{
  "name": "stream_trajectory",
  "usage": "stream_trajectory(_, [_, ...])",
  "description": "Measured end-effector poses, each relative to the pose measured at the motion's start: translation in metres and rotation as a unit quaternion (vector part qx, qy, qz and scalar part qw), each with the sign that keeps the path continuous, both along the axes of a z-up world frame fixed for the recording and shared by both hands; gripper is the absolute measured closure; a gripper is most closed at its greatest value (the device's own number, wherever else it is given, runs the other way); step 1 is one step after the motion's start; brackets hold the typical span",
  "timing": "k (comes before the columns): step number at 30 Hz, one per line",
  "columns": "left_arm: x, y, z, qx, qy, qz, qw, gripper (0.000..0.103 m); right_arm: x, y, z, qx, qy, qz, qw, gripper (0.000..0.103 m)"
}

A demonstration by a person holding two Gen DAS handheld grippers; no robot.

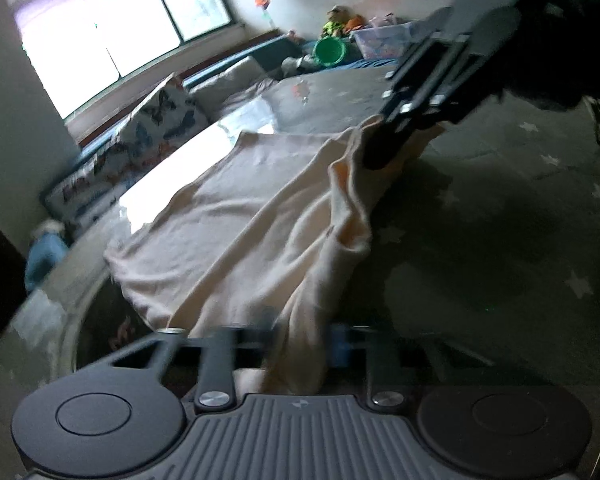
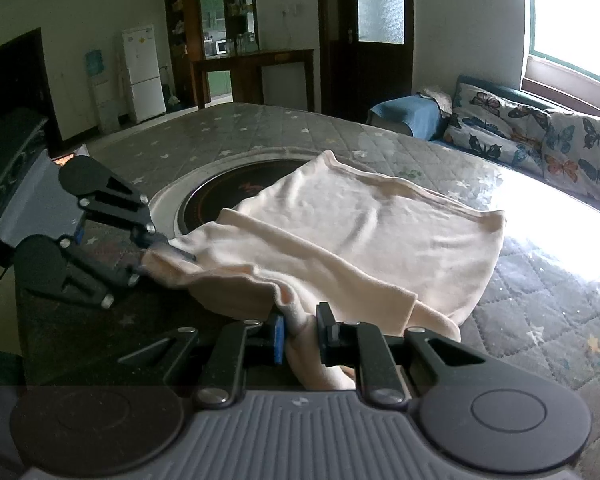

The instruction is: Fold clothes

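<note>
On the quilted star-print table cover [image 2: 520,280], a cream garment [image 2: 360,232] lies mostly flat, its near edge bunched and lifted by both tools.

Right gripper [image 2: 300,332]: jaws drawn close, clamped on a gathered fold of the cream cloth, which passes between the blue pad and the black finger and hangs back toward the handle.

Left gripper [image 2: 168,254]: fingers pinched together on the garment's near-left corner. Its own view is motion-blurred, but cloth [image 1: 260,220] runs straight down between its fingers [image 1: 340,344]. The right gripper [image 1: 388,148] shows there too, at the far end of the lifted edge.

Edges and room: the garment's far end overlaps a round dark inset with a pale rim [image 2: 168,196] set into the table. Beyond it, bare cover stretches toward the far side. To the right the hem stops short of a bright sunlit patch. A butterfly-print sofa [image 2: 540,140] stands past the table's right edge.

Long axis: from the held near edge away toward the far right, hem end farthest from the grippers. The held edge is stretched between the two tools, ridged and raised off the cover.
</note>
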State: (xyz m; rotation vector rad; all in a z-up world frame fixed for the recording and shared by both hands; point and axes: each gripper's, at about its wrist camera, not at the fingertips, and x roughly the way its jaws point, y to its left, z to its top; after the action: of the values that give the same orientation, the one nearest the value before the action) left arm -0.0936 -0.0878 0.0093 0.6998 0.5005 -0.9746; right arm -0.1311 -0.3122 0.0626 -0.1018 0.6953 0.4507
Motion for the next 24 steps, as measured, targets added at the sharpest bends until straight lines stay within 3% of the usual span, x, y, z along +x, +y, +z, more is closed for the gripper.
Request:
stream_trajectory(10, [-0.028, 0.018, 0.023, -0.023, 0.025, -0.022, 0.9992, 0.096, -0.041, 0.004, 0.013, -0.005, -0.001, 0.029, 1.0, 0.094])
stream_trajectory(18, [-0.08, 0.04, 0.05, -0.031, 0.077, -0.065, 0.9945, 0.097, -0.094, 0.005, 0.043, 0.025, 0.054, 0.056, 0.997, 0.094])
stream_trajectory(24, [-0.058, 0.037, 0.067, -0.066, 0.078, -0.017, 0.9946, 0.097, -0.074, -0.003, 0.062, 0.034, 0.037, 0.045, 0.998, 0.094])
